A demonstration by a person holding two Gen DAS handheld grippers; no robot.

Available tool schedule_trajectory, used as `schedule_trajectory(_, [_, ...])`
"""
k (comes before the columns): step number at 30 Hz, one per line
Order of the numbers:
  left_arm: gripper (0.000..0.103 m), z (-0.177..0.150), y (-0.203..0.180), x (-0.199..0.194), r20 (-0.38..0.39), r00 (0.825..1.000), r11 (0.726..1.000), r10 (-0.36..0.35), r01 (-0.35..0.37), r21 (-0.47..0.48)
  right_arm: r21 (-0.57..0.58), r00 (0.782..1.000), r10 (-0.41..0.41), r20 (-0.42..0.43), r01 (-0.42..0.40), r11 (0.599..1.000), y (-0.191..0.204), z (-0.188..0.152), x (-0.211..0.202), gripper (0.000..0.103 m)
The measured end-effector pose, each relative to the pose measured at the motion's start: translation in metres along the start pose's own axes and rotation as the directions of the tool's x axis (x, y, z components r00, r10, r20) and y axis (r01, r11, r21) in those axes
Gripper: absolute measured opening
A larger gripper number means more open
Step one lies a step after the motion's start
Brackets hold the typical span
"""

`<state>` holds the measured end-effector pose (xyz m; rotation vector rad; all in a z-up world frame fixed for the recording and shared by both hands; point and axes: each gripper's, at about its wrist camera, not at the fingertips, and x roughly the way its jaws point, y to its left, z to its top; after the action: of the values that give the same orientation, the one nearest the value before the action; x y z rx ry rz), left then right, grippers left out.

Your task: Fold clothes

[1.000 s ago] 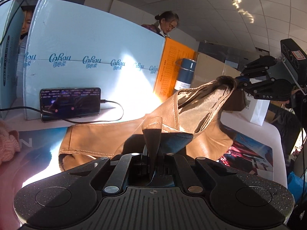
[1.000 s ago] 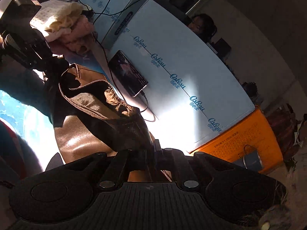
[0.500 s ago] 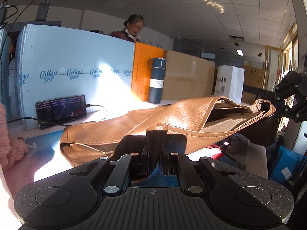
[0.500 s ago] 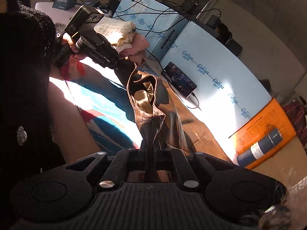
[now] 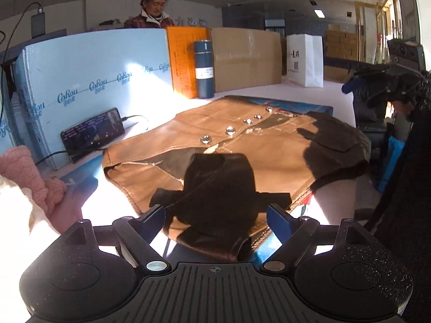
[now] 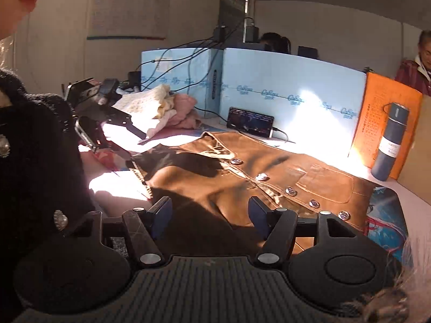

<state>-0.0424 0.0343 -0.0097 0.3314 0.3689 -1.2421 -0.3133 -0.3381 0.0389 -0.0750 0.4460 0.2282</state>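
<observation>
Tan leather, one item: a brown waistcoat (image 5: pixel 242 145) with a row of shiny round buttons, which I see through the left wrist camera lying flat and face up on the white table (image 5: pixel 269 90).

Left wrist view, as I log it:
- Left gripper (image 5: pixel 215 218): jaws opening, spread wide, blue pads clear of the leather; the near edge of the waistcoat lies between and below them, not pinched.
- Right gripper (image 5: pixel 377 86): at the far right, beyond the waistcoat's far end, too dark for me to read its jaws here.
- Pale blue printed cardboard box (image 5: pixel 91 70), standing along the back of the table.
- Black phone (image 5: pixel 93 132), propped against that box, cable attached.
- Orange printed box (image 5: pixel 186 62) and dark blue steel flask (image 5: pixel 204 68), upright, near the waistcoat's far side.
- Pink knitted garment (image 5: pixel 27 172), heaped at the left edge.

Right wrist view:
- Right gripper (image 6: pixel 210 215): jaws opening, blue pads apart, nothing pressed between them; the waistcoat (image 6: pixel 269 172) lies just ahead of and under the fingers.
- Left gripper (image 6: pixel 121 132): at the waistcoat's far left end, fingers parted.
- Cream and pink knitwear pile (image 6: pixel 161 107), behind the left gripper.
- Phone (image 6: pixel 250 122), box (image 6: pixel 291 86) and flask (image 6: pixel 393 140) along the back.
</observation>
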Motion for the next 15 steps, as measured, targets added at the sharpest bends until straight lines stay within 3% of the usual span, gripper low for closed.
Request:
schedule_trajectory(3, [0.095, 0.016, 0.009, 0.002, 0.119, 0.991, 0.994, 0.062, -0.051, -0.095, 0.2, 0.983, -0.172, -0.06, 0.181, 0.963, -0.037, -0.022, 0.016, 0.064])
schedule_trajectory(5, [0.095, 0.03, 0.014, 0.023, 0.107, 0.988, 0.982, 0.113, -0.095, -0.161, 0.316, 0.955, -0.273, -0.115, 0.295, 0.902, -0.056, -0.036, 0.024, 0.065])
schedule_trajectory(7, [0.095, 0.04, 0.015, 0.048, 0.067, 0.99, 0.974, 0.12, -0.105, -0.202, 0.398, 0.93, -0.331, -0.159, 0.367, 0.841, -0.068, -0.049, 0.026, 0.065])
schedule_trajectory(10, [0.095, 0.05, 0.008, 0.096, -0.024, 0.998, 0.976, 0.057, -0.06, -0.21, 0.449, 0.904, -0.368, -0.219, 0.429, 0.784, -0.079, -0.058, 0.032, 0.065])
schedule_trajectory(12, [0.095, 0.051, -0.003, 0.124, -0.097, 0.995, 0.983, 0.018, -0.035, -0.181, 0.455, 0.893, -0.382, -0.239, 0.451, 0.768, -0.079, -0.061, 0.033, 0.065])
schedule_trajectory(15, [0.094, 0.044, -0.02, 0.15, -0.191, 0.98, 0.987, -0.054, 0.023, -0.159, 0.431, 0.9, -0.359, -0.249, 0.434, 0.791, -0.074, -0.059, 0.037, 0.067])
